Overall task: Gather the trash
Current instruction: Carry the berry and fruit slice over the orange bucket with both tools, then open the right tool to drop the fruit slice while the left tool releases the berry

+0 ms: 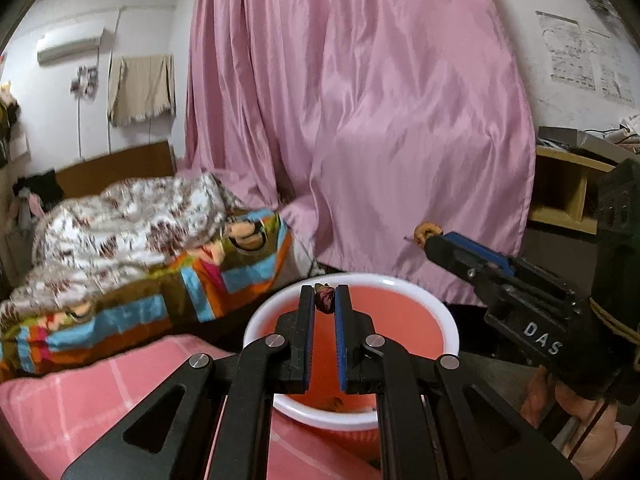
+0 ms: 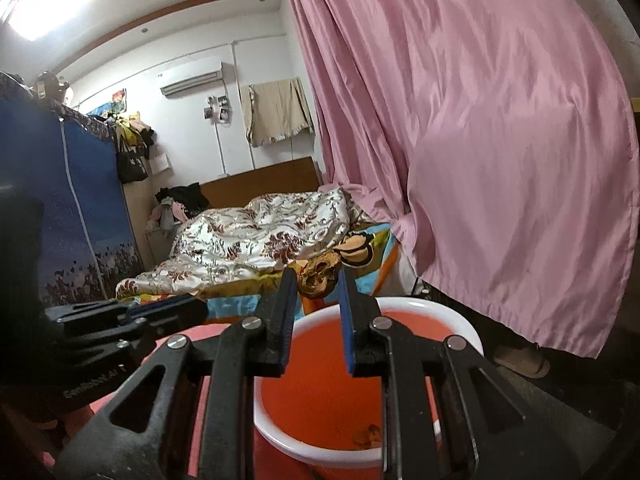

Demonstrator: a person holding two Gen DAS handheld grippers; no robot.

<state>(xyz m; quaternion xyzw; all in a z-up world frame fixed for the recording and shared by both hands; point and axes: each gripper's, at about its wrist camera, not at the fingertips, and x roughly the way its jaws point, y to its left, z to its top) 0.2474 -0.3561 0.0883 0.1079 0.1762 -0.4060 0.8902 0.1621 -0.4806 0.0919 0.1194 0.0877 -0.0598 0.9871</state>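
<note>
Left gripper point(image 1: 325, 300): jaws nearly together, clamped on a small dark reddish dried bud point(image 1: 324, 298) held at the very tips; it hangs over the far rim of the bin; seen from the right wrist view it sits low at the left edge point(image 2: 168, 304), what it grips hidden there
Right gripper point(image 2: 318, 280): jaws pressed on a brown crinkled shell piece point(image 2: 318, 276), like a walnut shell, which fills the gap between the blue pads; in the left wrist view it reaches in from the right point(image 1: 430, 236) with the brown scrap point(image 1: 424, 232) at its tip, above and to the right of the bin's rim
Bin point(image 1: 448, 320): round, white rim, orange-red inside, standing below both grippers; in the right wrist view point(image 2: 468, 332) it lies just under the held shell
Trash already in bin: small brown scraps on the bottom point(image 2: 368, 436); another bit shows near the front wall in the left view point(image 1: 336, 402)
Curtain point(image 1: 360, 120): pink, hanging behind the bin
Bed point(image 1: 120, 240): rumpled floral quilt on a colourful sheet, to the left beyond the bin
Person: a hand point(image 1: 560, 404) under the right gripper's body
</note>
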